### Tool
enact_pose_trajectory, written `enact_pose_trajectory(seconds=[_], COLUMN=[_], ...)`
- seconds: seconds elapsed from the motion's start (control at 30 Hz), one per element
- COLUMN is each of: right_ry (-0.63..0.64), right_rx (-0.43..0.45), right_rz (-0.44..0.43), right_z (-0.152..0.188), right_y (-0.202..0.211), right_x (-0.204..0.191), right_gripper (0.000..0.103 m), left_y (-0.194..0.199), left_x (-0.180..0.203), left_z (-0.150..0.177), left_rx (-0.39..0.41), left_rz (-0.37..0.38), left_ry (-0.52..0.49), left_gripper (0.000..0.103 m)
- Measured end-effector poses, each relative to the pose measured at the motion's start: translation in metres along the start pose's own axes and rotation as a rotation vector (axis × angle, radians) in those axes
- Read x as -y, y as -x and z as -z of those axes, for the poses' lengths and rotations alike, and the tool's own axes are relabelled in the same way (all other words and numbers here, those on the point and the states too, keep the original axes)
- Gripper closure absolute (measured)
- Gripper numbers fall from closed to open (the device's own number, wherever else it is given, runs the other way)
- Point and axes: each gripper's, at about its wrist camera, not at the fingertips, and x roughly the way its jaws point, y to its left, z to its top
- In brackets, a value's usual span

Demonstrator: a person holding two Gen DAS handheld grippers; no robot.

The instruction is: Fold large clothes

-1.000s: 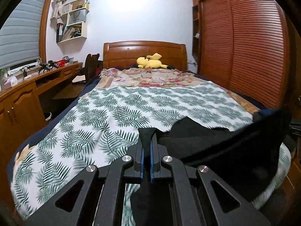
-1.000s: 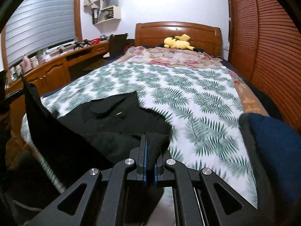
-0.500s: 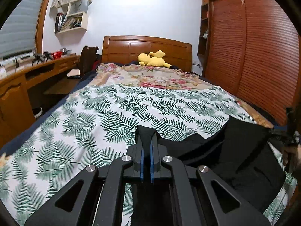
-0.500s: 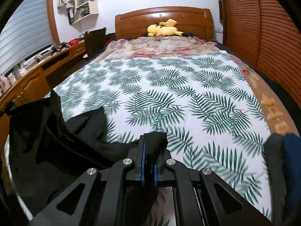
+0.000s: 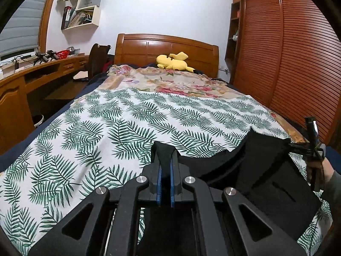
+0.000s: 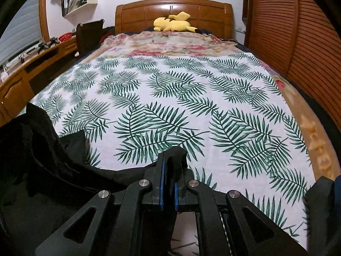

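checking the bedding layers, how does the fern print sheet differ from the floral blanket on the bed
The fern print sheet is white with green fronds; the floral blanket is beige with pink flowers. The fern print sheet covers the near part of the bed and lies fairly smooth, while the floral blanket sits by the headboard, rumpled. The black garment rests only on the sheet. Both are spread across the bed.

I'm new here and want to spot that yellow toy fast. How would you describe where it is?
Start at the bed's polished wooden headboard against the white back wall. Just in front of it, above the floral blanket, lies the bright yellow plush toy on its side. It is the only yellow, stuffed thing on the bed; everything near it is flat patterned fabric.
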Motion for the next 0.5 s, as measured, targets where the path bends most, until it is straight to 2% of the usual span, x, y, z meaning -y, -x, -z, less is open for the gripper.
enact_pose_trajectory(seconds=[0.43,0.5], right_ry=[0.019,0.017], right_rx=[0.008,0.008], right_rz=[0.057,0.059], right_z=[-0.001,-0.001], right_y=[0.001,0.004], right_x=[-0.01,-0.012], right_gripper=[0.098,0.098], left_y=[0.007,0.008], left_x=[0.003,0.002], left_z=[0.003,0.003], left_rx=[-0.011,-0.011], left_rz=[0.015,0.018], left_ry=[-0.026,-0.023], left_gripper=[0.098,0.093])
